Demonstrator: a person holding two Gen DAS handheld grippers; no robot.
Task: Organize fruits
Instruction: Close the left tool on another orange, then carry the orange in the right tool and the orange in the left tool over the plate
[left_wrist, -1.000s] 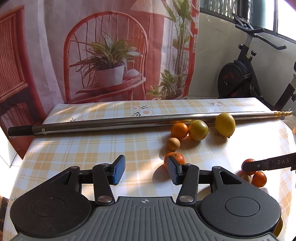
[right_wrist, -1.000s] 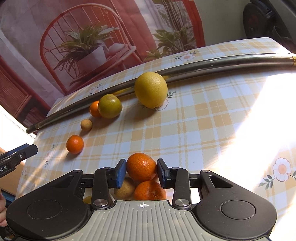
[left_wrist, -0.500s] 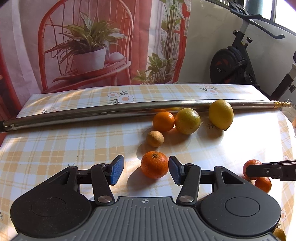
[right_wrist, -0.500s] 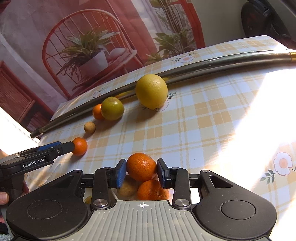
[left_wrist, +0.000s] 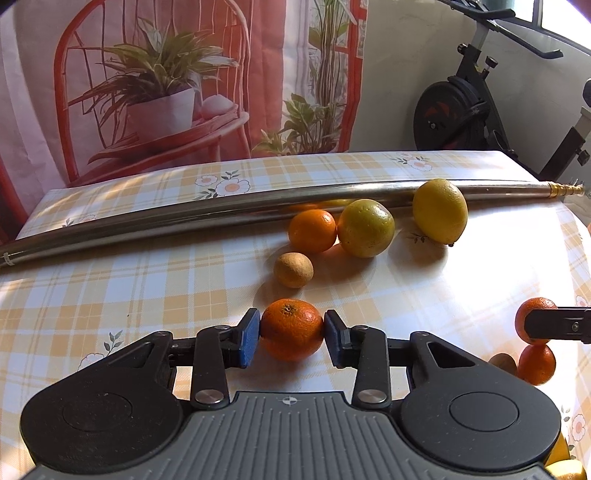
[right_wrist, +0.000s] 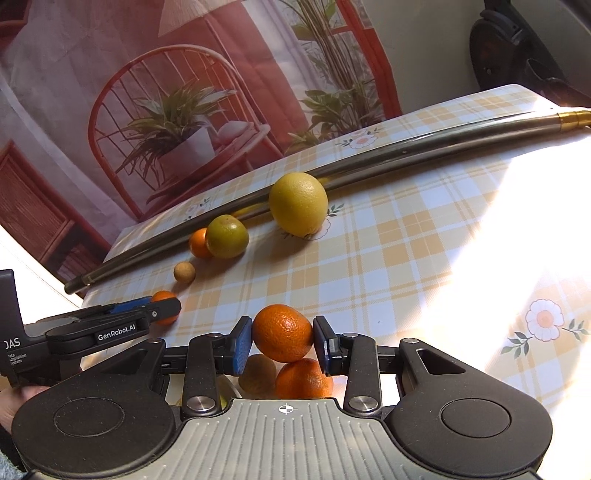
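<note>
My left hand-held gripper (left_wrist: 291, 334) and right hand-held gripper (right_wrist: 282, 343) each clamp 1 mandarin, bottom center; I squeeze gently and lift straight.

left gripper (left_wrist: 291, 334) fingers (left_wrist: 248, 338) touching tangerine (left_wrist: 291, 329); on table (left_wrist: 147, 280)

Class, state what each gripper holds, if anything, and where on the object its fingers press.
The left gripper clamps a small orange mandarin across its two sides. The right gripper clamps another orange mandarin, also across its sides.
</note>
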